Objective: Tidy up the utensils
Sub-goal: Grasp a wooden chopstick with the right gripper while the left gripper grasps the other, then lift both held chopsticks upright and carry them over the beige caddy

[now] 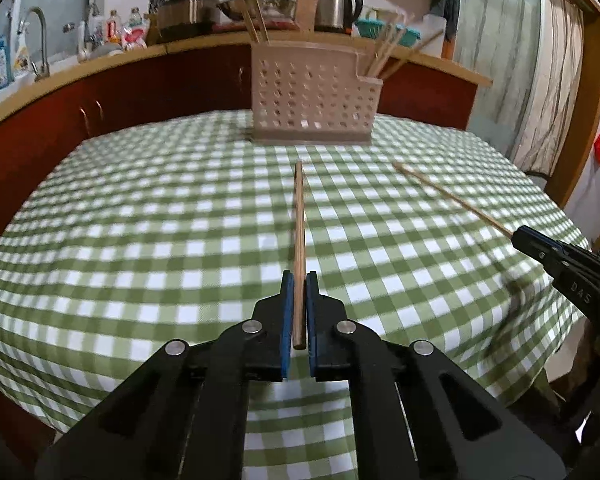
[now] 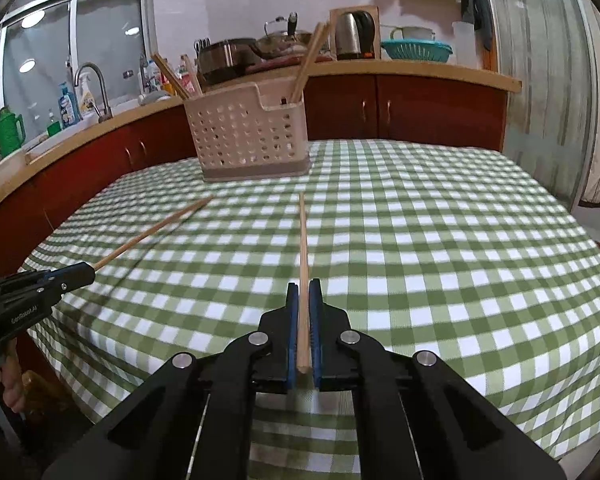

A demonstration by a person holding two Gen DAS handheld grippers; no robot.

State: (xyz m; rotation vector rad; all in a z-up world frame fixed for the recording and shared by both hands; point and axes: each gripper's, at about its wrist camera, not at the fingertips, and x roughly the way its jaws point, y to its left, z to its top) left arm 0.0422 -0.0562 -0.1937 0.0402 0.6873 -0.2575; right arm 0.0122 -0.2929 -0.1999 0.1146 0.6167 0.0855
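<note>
My left gripper [image 1: 299, 276] is shut on a wooden chopstick [image 1: 299, 220] that points forward over the table toward the beige perforated utensil holder [image 1: 312, 96]. My right gripper [image 2: 304, 284] is shut on a second wooden chopstick [image 2: 303, 248], also pointing toward the holder [image 2: 252, 136]. Each gripper shows in the other's view: the right one [image 1: 518, 236] with its chopstick [image 1: 452, 196] at the right, the left one [image 2: 88, 270] with its chopstick [image 2: 152, 230] at the left. Several chopsticks [image 1: 250, 12] stand in the holder's compartments.
The table has a green and white checked cloth [image 1: 160, 220]. Behind it runs a red cabinet with a wooden counter [image 2: 412, 68] carrying a kettle [image 1: 336, 8], pots, bottles and a sink tap [image 2: 94, 88]. A curtain [image 1: 548, 80] hangs at the right.
</note>
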